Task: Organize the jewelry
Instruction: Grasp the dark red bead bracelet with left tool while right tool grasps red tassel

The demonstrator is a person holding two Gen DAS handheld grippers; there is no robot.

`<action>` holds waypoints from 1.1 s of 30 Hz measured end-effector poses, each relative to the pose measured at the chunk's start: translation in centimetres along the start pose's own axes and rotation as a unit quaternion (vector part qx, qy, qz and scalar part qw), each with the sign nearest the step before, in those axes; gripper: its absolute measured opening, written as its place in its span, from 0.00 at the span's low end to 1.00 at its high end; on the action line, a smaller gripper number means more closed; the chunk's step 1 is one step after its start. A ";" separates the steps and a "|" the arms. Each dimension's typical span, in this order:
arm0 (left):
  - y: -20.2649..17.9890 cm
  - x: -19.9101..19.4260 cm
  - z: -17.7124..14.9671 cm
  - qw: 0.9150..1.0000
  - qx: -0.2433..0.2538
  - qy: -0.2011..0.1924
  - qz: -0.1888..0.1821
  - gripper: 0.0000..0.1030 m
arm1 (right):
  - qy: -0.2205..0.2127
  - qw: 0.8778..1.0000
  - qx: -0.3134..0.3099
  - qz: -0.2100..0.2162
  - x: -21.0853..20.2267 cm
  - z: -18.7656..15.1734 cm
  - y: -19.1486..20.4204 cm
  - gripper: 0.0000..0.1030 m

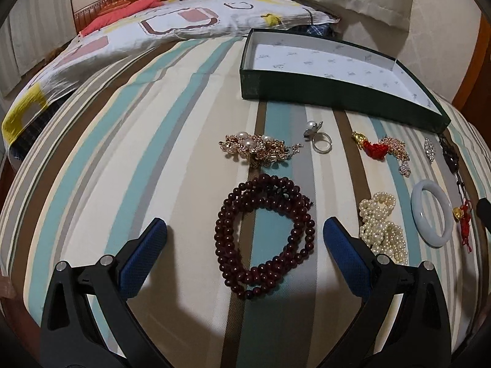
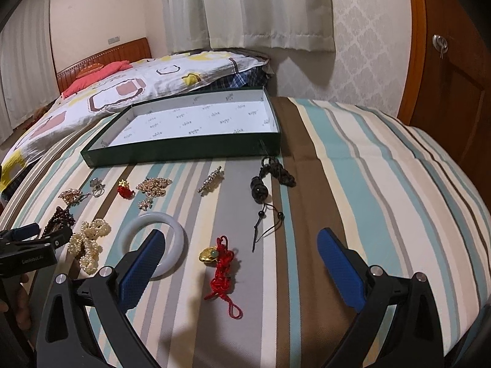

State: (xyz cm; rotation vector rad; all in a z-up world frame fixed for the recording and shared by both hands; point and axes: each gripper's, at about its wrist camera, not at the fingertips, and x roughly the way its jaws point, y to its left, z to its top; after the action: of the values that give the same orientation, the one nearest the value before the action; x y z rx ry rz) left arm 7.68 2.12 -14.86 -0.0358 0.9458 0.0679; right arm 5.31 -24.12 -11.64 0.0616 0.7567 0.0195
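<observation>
Coiled dark-red bead necklace [image 1: 265,234] on striped bedspread [image 1: 122,168]

Jewelry [image 1: 264,233] before box [image 1: 337,98] on bed [image 1: 122,159]

Bed sheet [image 2: 368,165]: stripes in teal, cream, brown, grey. Box [image 2: 172,153]: dark green outside, white lining with small repeated dark print. Bead necklace [image 1: 264,236]: dark maroon. Pearl strand [image 1: 382,227]: cream-white. Bangle [image 2: 181,239]: pale milky white. Knot charm [image 2: 222,273]: red cord, gold piece. Tassel charm [image 2: 264,184]: black. Brooch [image 1: 257,148]: gold with white pearls. Ring [image 1: 322,144]: silver, with a pearl. Second red-and-gold charm [image 1: 369,145] lies beside a rose-gold chain [image 1: 397,150]. Left tool [image 1: 245,239] and right tool [image 2: 242,254]: black frames, blue textured pads. Quilt [image 2: 122,92]: white with brown, pink, yellow shapes. Pillow [image 2: 98,75]: coral red. Headboard [image 2: 101,58]: orange-brown wood. Curtains [image 2: 260,6]: off-white.
</observation>
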 end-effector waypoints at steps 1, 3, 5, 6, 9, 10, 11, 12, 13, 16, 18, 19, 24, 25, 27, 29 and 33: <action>0.0 0.0 -0.1 1.000 0.002 0.000 -0.001 0.96 | 0.002 1.000 0.001 0.002 0.1 0.0 -0.1 0.94; 0.1 -0.1 -0.1 1.000 0.003 0.000 -0.002 0.96 | 0.006 1.000 0.001 0.006 0.3 -0.1 -0.2 0.93; 0.1 0.0 -0.1 1.000 0.002 -0.003 -0.002 0.96 | 0.007 1.000 0.002 0.010 0.3 -0.1 -0.3 0.93; 0.1 0.0 0.0 1.000 0.002 -0.006 -0.003 0.93 | 0.007 1.000 0.003 0.012 0.3 -0.1 -0.3 0.93; -0.2 -0.6 -0.2 1.000 0.011 -0.022 -0.007 0.74 | 0.007 1.000 0.002 0.018 0.4 -0.1 -0.2 0.93; -0.5 -0.7 -0.3 0.999 0.018 -0.028 -0.013 0.68 | 0.007 1.000 0.001 0.021 0.4 -0.2 -0.2 0.92; -0.6 -0.8 -0.3 0.999 0.021 -0.030 -0.014 0.66 | 0.007 1.000 -0.001 0.022 0.4 -0.1 -0.1 0.90; -0.7 -0.9 -0.4 0.999 0.024 -0.033 -0.017 0.60 | 0.008 1.000 -0.003 0.024 0.4 -0.2 0.0 0.88; -1.0 -1.0 -0.5 0.999 0.031 -0.037 -0.022 0.51 | 0.009 1.000 -0.005 0.028 0.4 -0.2 0.1 0.76; -1.3 -1.2 -0.6 0.998 0.041 -0.046 -0.032 0.41 | 0.023 0.999 -0.006 0.037 0.9 -0.3 0.2 0.55; -1.3 -1.2 -0.6 0.998 0.040 -0.048 -0.033 0.32 | 0.026 0.999 -0.008 0.040 0.9 -0.5 0.3 0.54; -1.3 -1.2 -0.6 0.997 0.041 -0.049 -0.032 0.25 | 0.027 0.999 -0.010 0.042 0.9 -0.5 0.4 0.51; -1.1 -1.3 -0.6 0.997 0.038 -0.052 -0.034 0.21 | 0.038 0.998 -0.016 0.055 1.2 -0.7 0.8 0.38; -1.0 -1.3 -0.6 0.997 0.037 -0.051 -0.036 0.21 | 0.041 0.997 -0.016 0.057 1.3 -0.7 0.8 0.34; -1.0 -1.3 -0.7 0.997 0.035 -0.051 -0.037 0.21 | 0.048 0.997 -0.016 0.060 1.4 -0.9 0.9 0.28; -0.9 -1.3 -0.7 0.997 0.033 -0.051 -0.039 0.20 | 0.055 0.996 -0.019 0.063 1.7 -1.1 1.0 0.22; -0.7 -1.4 -0.7 0.997 0.028 -0.050 -0.041 0.19 | 0.056 0.996 -0.026 0.066 1.7 -1.4 1.3 0.20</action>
State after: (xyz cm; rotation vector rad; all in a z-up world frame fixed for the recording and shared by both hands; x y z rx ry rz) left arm 6.32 1.35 -14.16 -0.0202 0.8443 -0.0328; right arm 5.59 -22.69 -13.78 0.0602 0.8627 0.1696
